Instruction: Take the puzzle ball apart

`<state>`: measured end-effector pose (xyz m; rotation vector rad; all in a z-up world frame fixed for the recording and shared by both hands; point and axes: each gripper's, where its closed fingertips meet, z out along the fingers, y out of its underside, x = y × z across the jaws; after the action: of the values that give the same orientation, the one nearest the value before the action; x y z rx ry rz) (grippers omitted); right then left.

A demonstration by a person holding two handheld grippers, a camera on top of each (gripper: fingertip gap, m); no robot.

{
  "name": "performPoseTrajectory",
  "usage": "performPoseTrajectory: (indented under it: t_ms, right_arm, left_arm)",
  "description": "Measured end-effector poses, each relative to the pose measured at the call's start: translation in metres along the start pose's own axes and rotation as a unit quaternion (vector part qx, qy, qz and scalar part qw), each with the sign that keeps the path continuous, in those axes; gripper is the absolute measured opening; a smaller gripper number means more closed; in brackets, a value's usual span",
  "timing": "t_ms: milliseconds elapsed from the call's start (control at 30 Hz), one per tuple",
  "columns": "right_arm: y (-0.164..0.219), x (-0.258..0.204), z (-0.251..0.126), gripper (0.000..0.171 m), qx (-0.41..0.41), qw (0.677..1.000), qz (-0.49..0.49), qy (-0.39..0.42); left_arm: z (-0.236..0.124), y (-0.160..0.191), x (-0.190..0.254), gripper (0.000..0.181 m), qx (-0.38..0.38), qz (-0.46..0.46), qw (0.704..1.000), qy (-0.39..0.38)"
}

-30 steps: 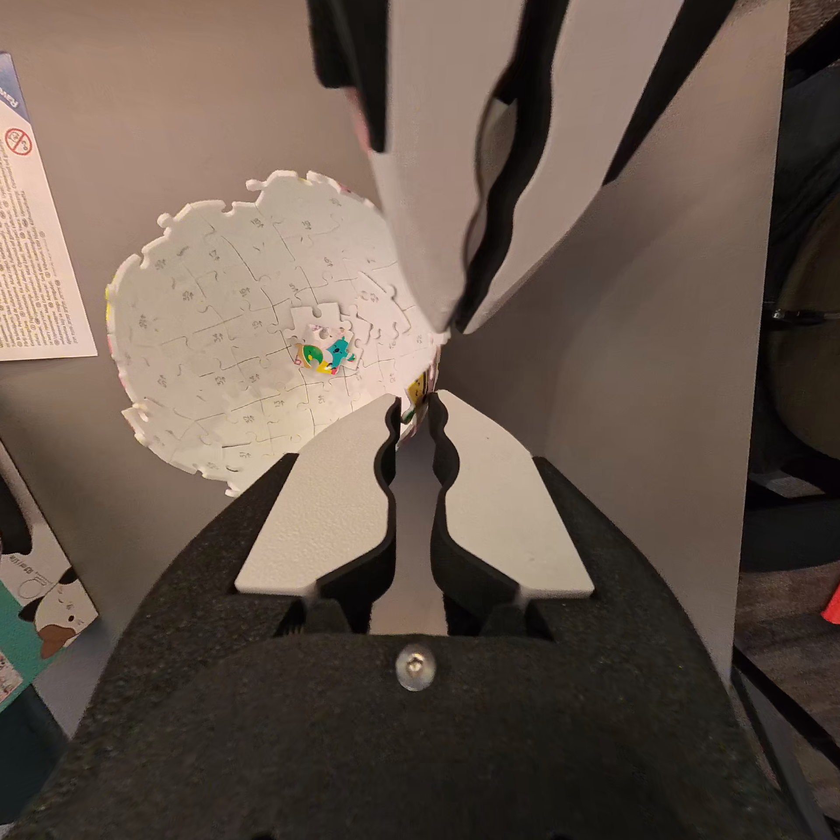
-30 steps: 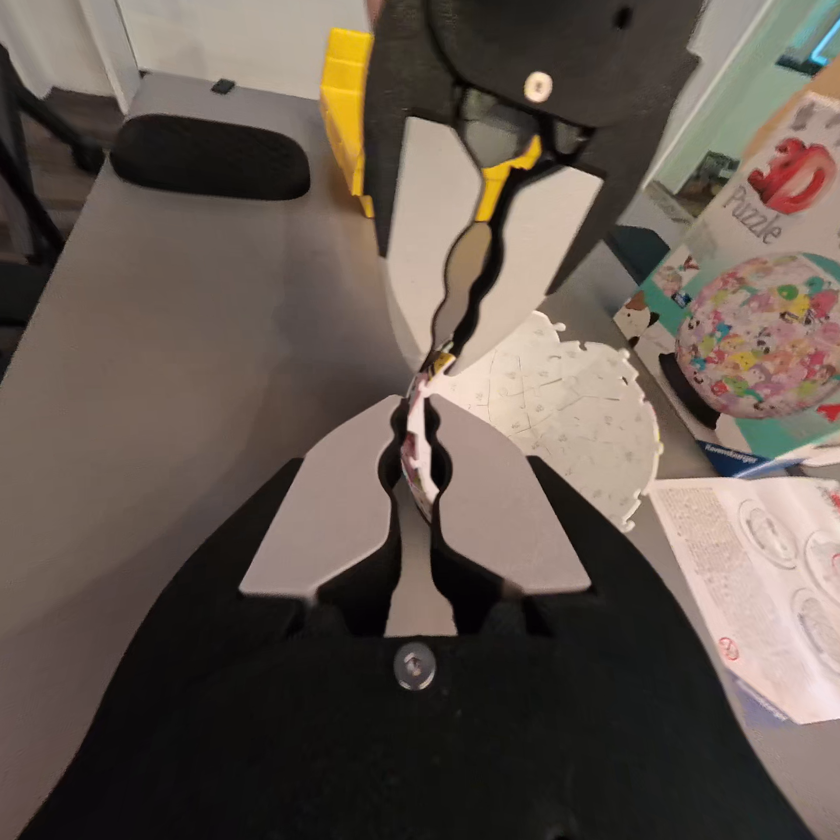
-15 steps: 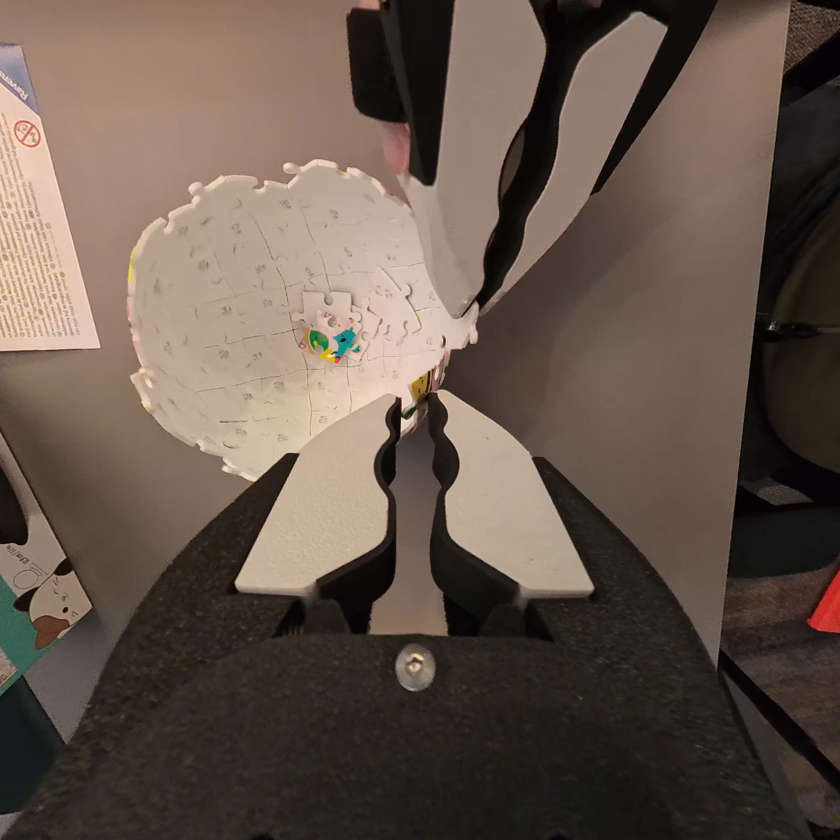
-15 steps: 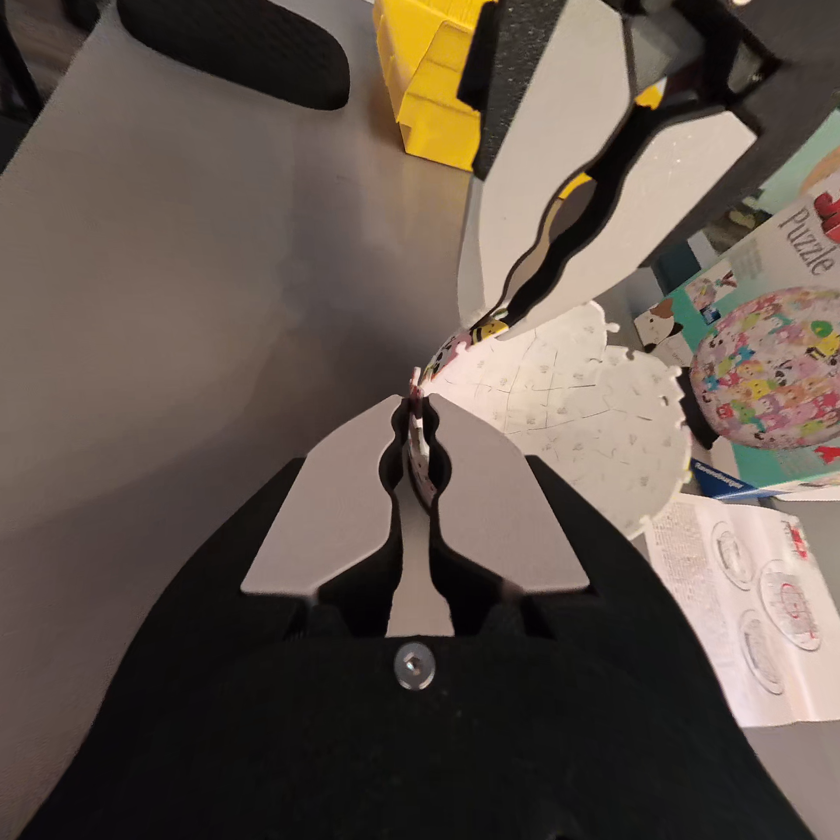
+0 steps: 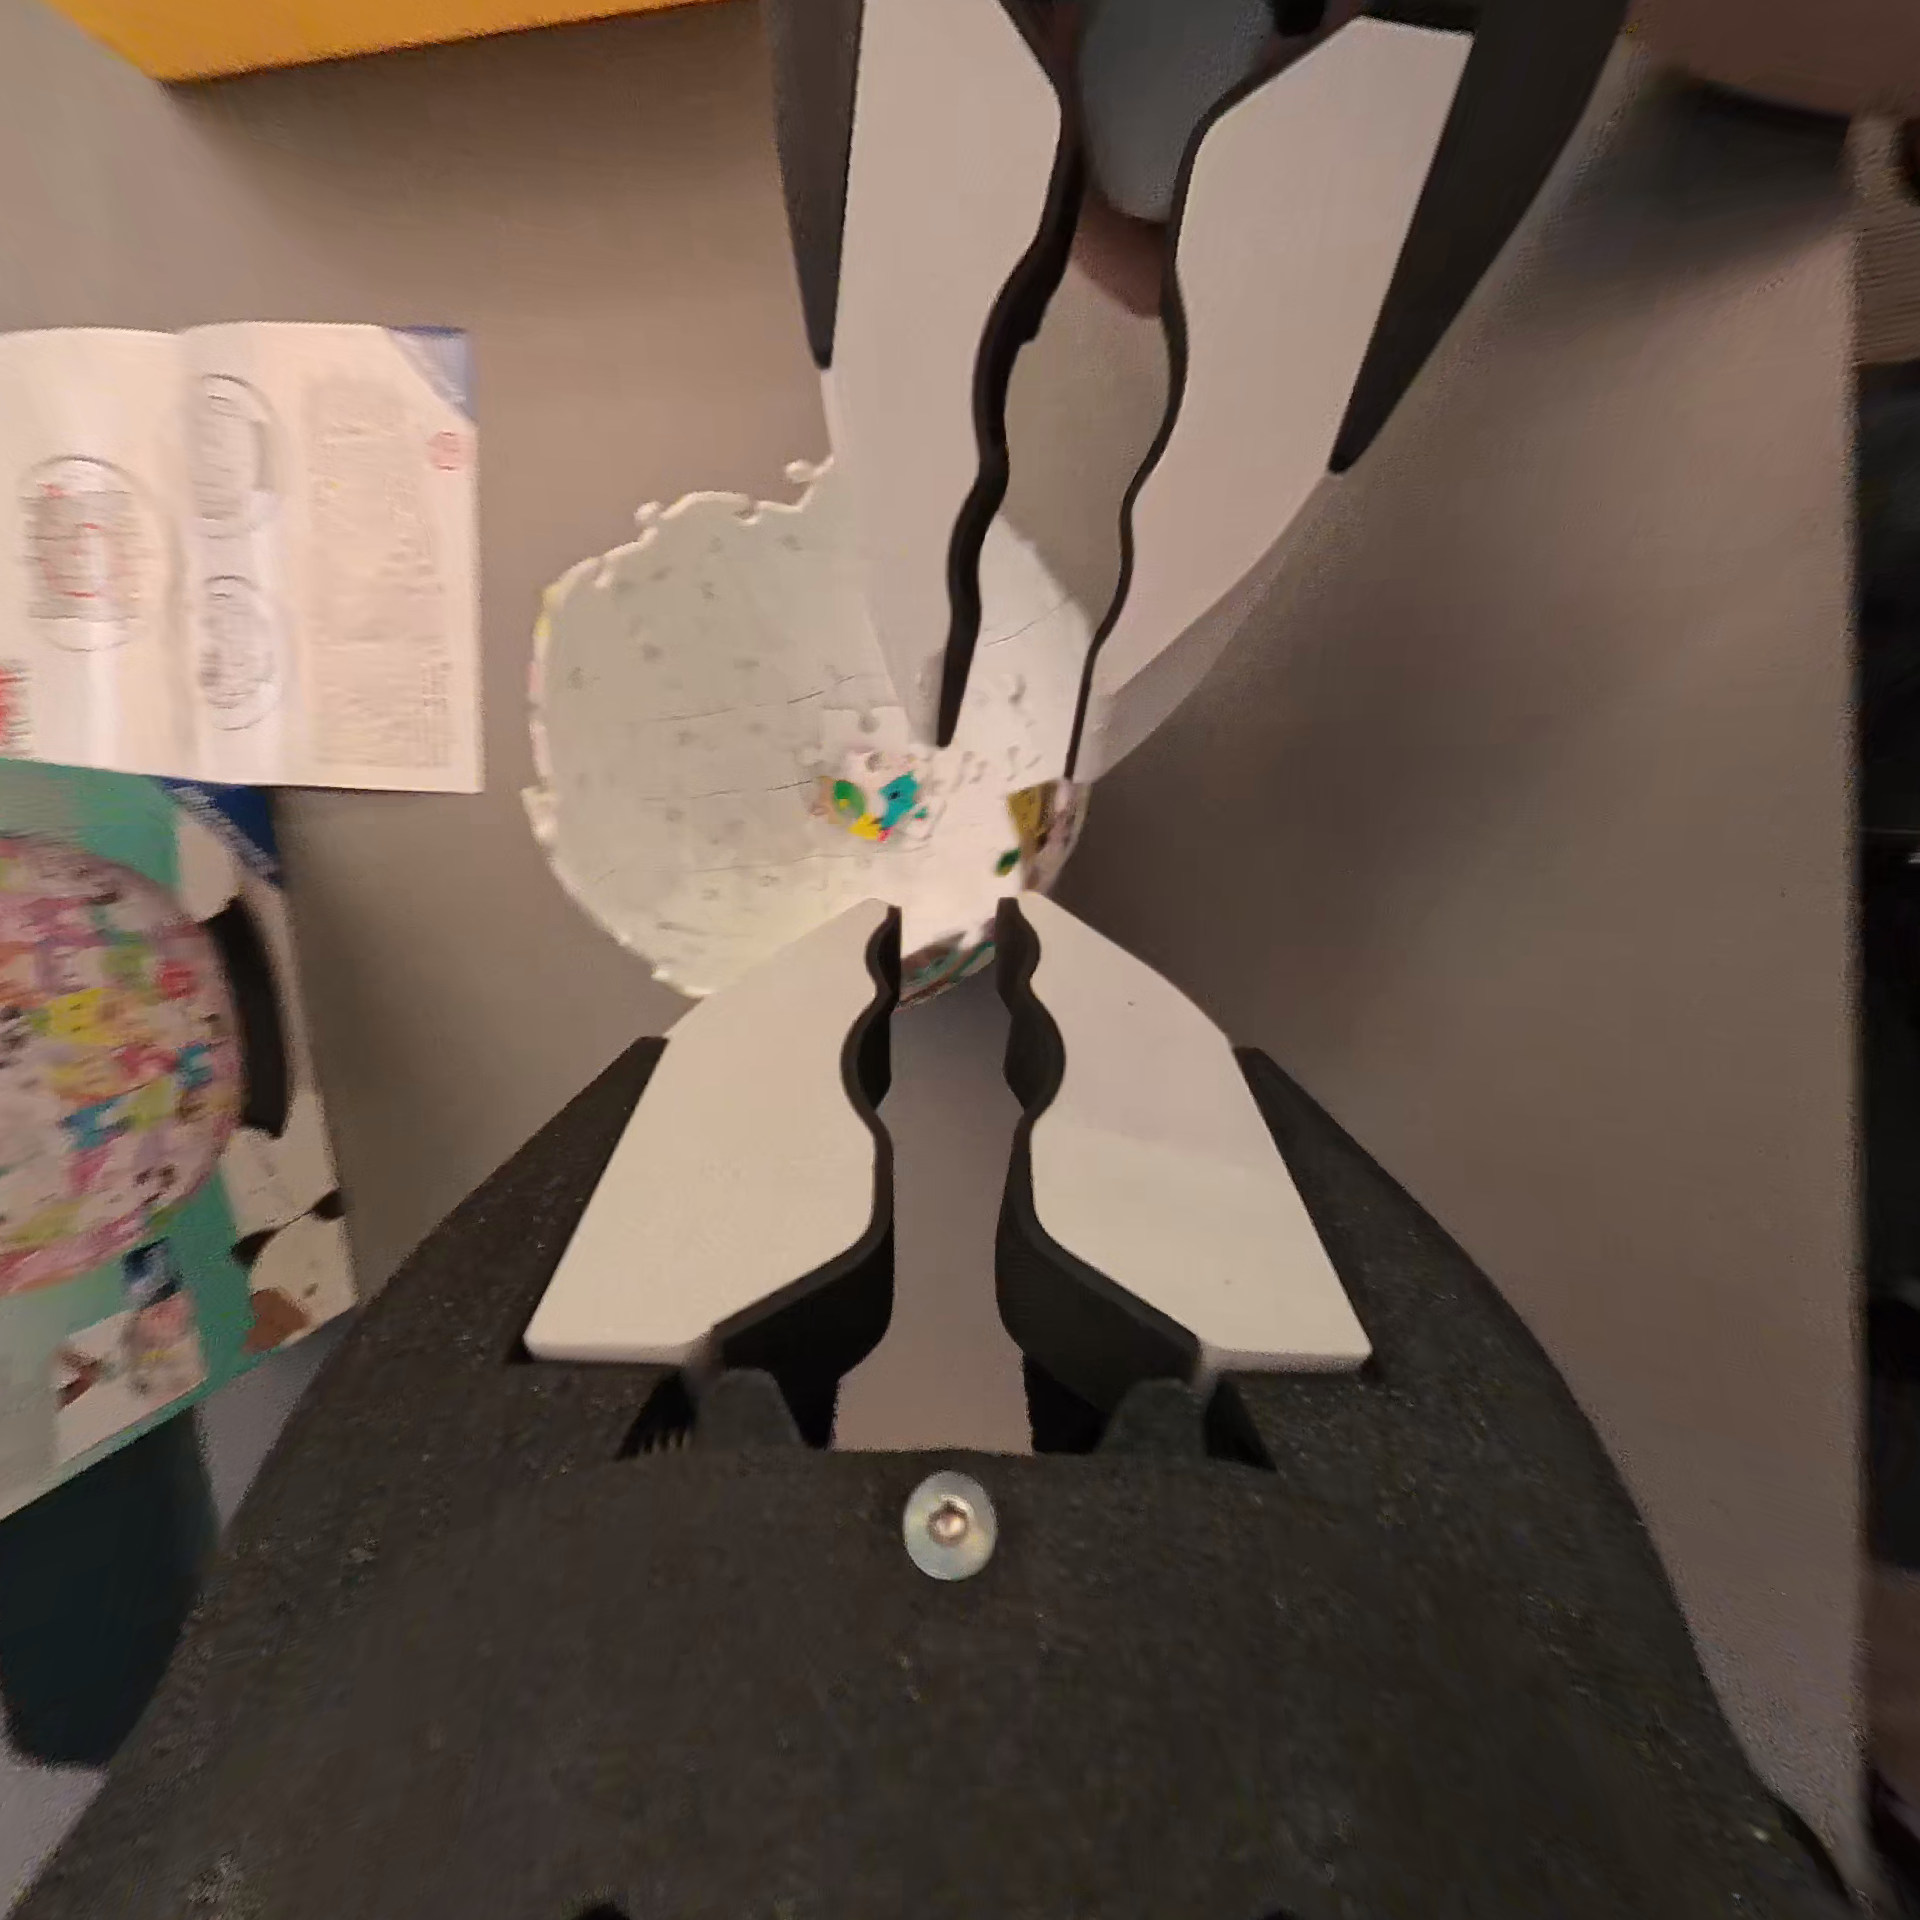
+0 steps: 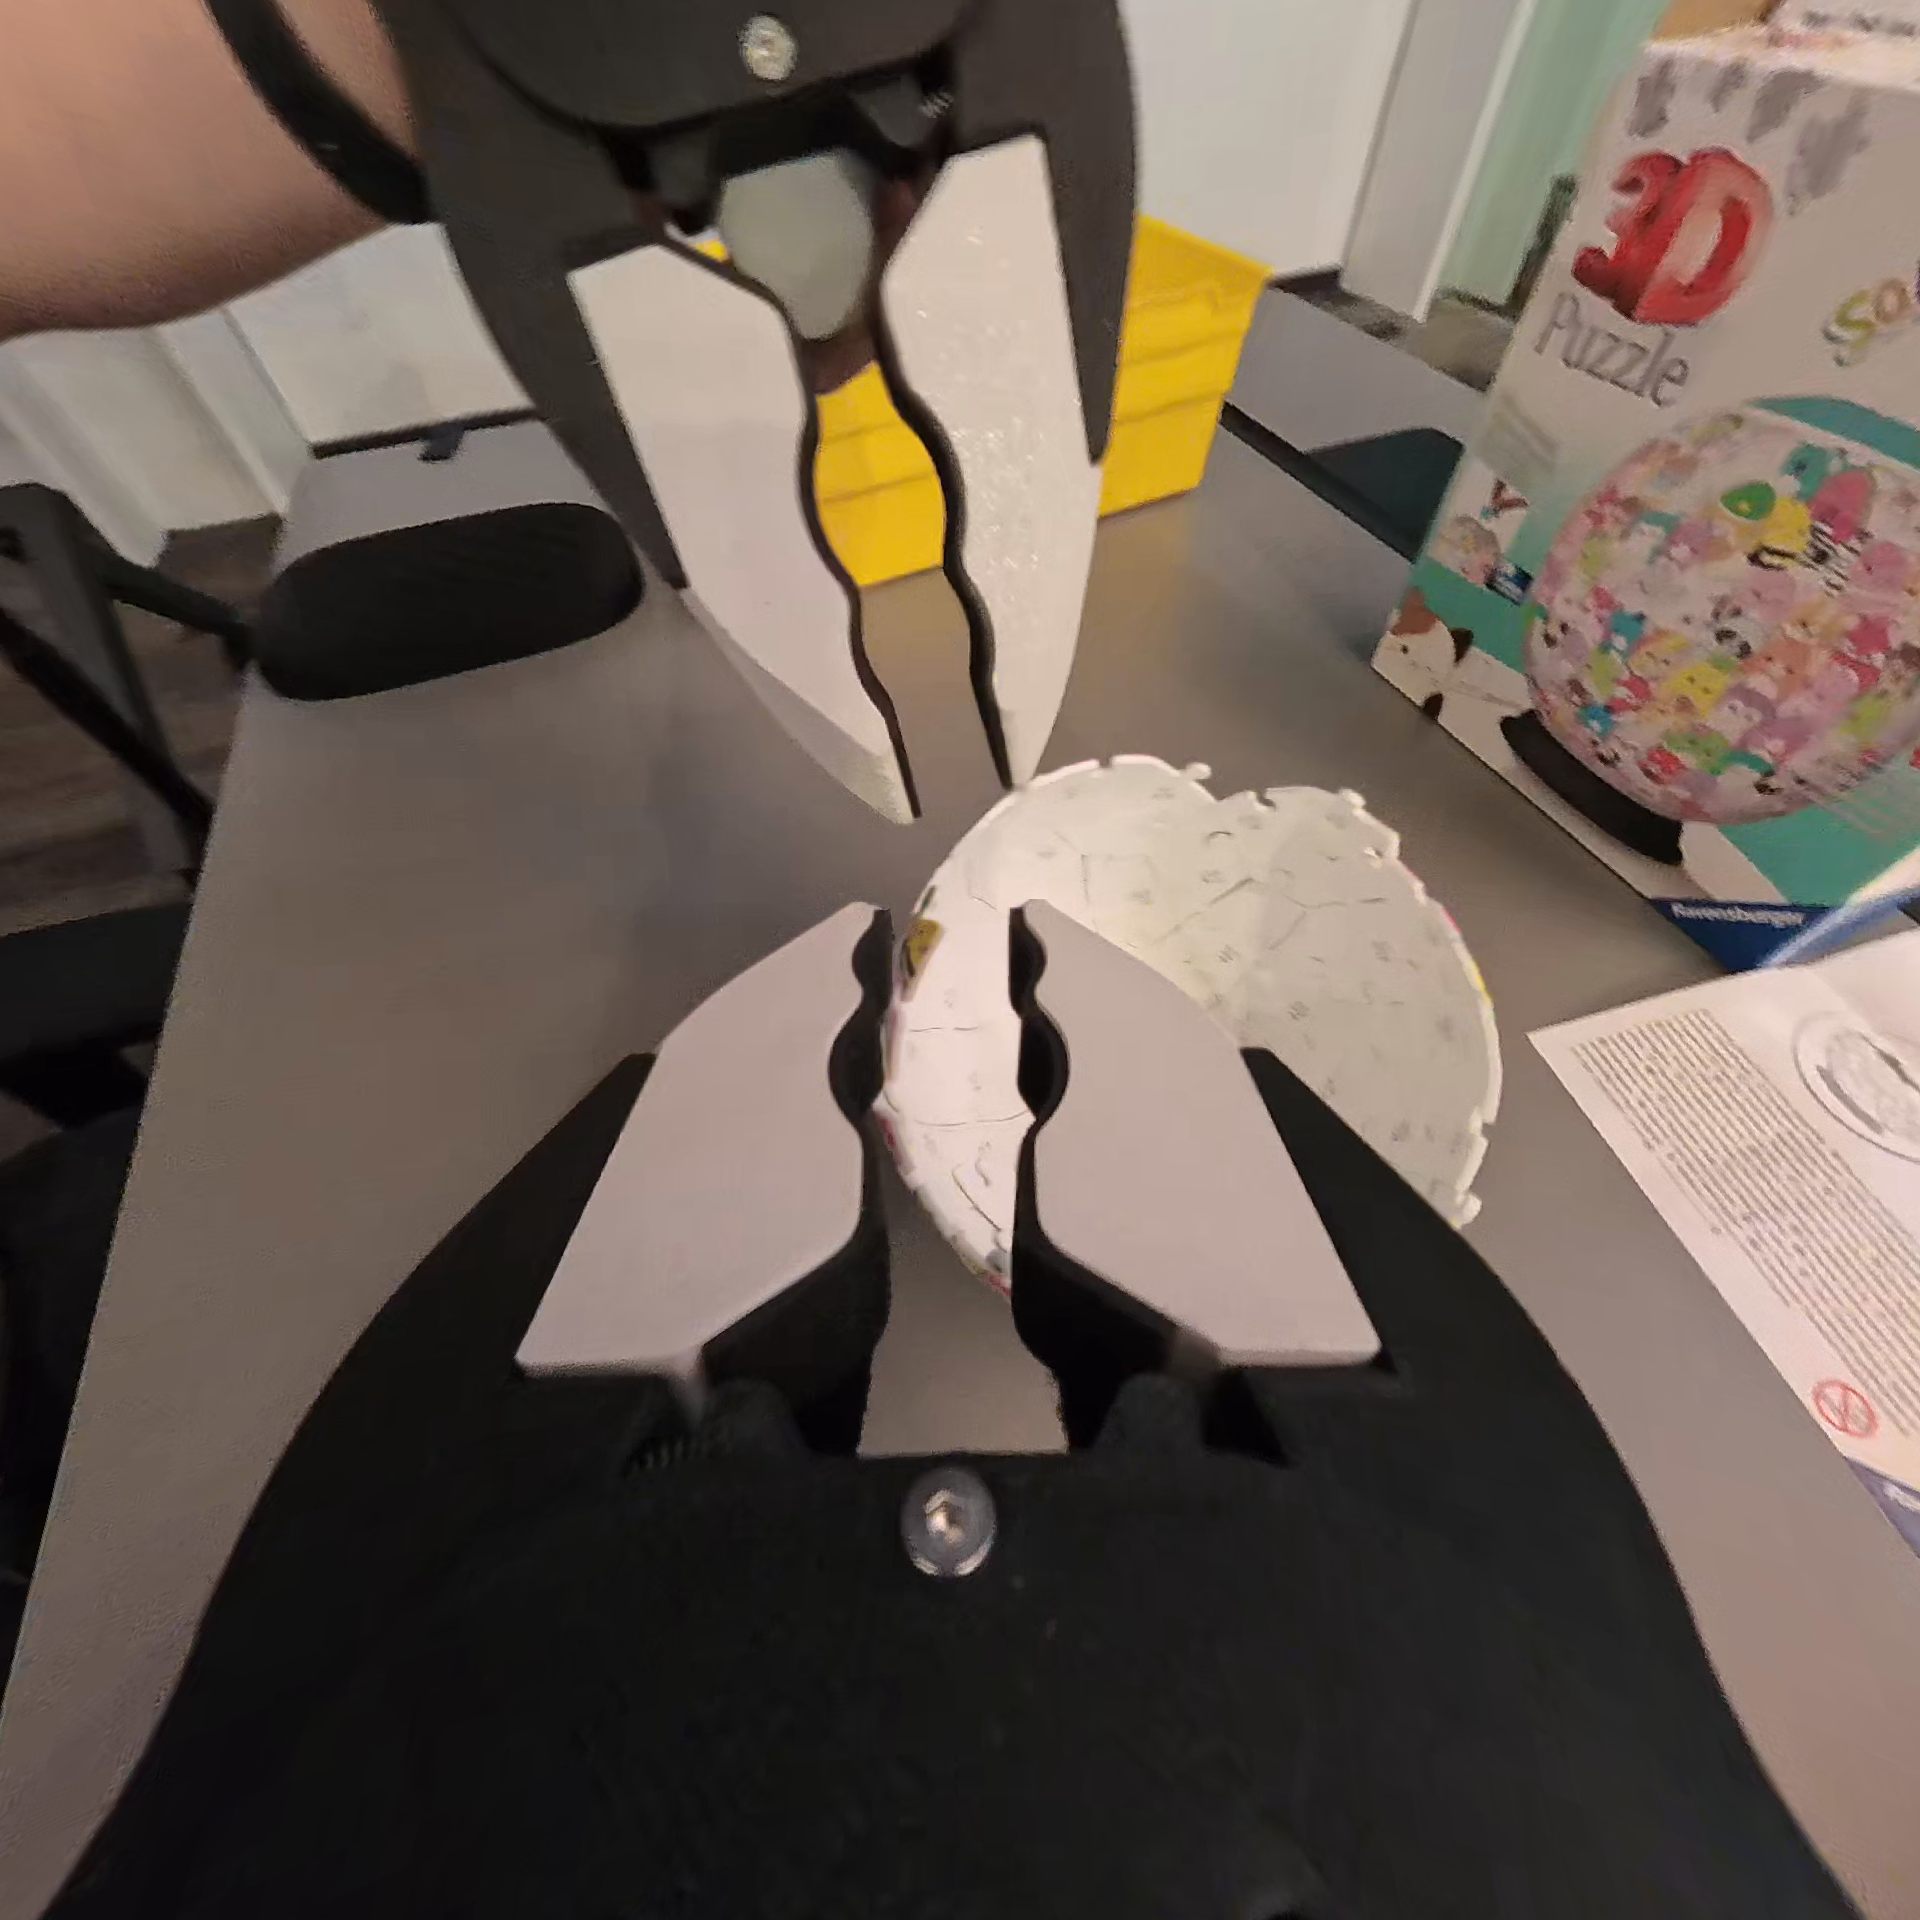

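A half shell of the puzzle ball [image 6: 1278,997] sits on a grey table [image 6: 436,935], its white numbered inside facing up and its rim jagged with piece tabs. A loose coloured piece [image 5: 873,805] lies inside the shell.

The right gripper [image 6: 951,920] reaches in from the near side. Its two fingers are parted, with the near rim of the shell standing in the gap between them; whether the pads touch it cannot be told.

The left gripper [image 6: 956,795] comes in from the far side, pointing down toward the shell's far-left edge. Its fingers are also parted and hold nothing, with the tips just beside the rim. A person's forearm [image 6: 156,177] shows behind it at the upper left.

To the right of the shell lies an unfolded instruction sheet [image 6: 1756,1174]. Farther right stands the puzzle box [image 6: 1704,540], printed with a colourful ball. A yellow bin [image 6: 1174,364] sits at the far end of the table, and a black padded rest [image 6: 447,592] lies at the far left.
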<state>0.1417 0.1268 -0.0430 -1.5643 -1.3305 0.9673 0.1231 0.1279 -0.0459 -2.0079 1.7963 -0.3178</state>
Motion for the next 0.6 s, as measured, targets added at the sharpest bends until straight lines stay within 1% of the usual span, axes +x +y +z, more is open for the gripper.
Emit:
performPoseTrajectory:
  t_ms: [100,200,233,300,333,400,433,567,600]
  right_arm:
    - [0.001,0.004,0.002,0.022,-0.049,0.998,-0.006,0.025]
    - [0.008,0.006,0.002,0.022,-0.104,0.994,-0.006,0.033]
    - [0.009,0.006,0.005,0.022,-0.113,0.993,-0.001,0.031]
    - [0.010,0.005,0.011,0.022,-0.116,0.993,0.017,0.020]
    - [0.010,0.003,0.013,0.022,-0.116,0.993,0.024,0.011]
    - [0.011,0.001,0.015,0.017,-0.116,0.993,0.028,0.002]
    - [0.013,0.002,0.015,0.018,-0.122,0.992,0.030,0.004]
    - [0.016,0.000,0.018,0.018,-0.128,0.991,0.043,-0.005]
    - [0.017,-0.001,0.020,0.018,-0.131,0.991,0.041,-0.006]
  left_arm:
    - [-0.004,0.007,-0.011,0.021,0.024,-0.003,0.998,-0.056]
    - [-0.015,0.008,-0.024,0.044,0.073,-0.038,0.990,-0.113]
    - [-0.018,0.010,-0.026,0.055,0.088,-0.052,0.987,-0.126]
    - [-0.020,0.013,-0.025,0.067,0.117,-0.088,0.979,-0.146]
    - [-0.018,0.017,-0.024,0.069,0.125,-0.101,0.974,-0.160]
    - [-0.010,0.021,-0.022,0.066,0.148,-0.125,0.963,-0.187]
    - [-0.004,0.024,-0.020,0.066,0.153,-0.136,0.960,-0.192]
    - [0.011,0.036,-0.022,0.066,0.148,-0.169,0.944,-0.242]
    - [0.012,0.035,-0.022,0.066,0.152,-0.179,0.941,-0.245]
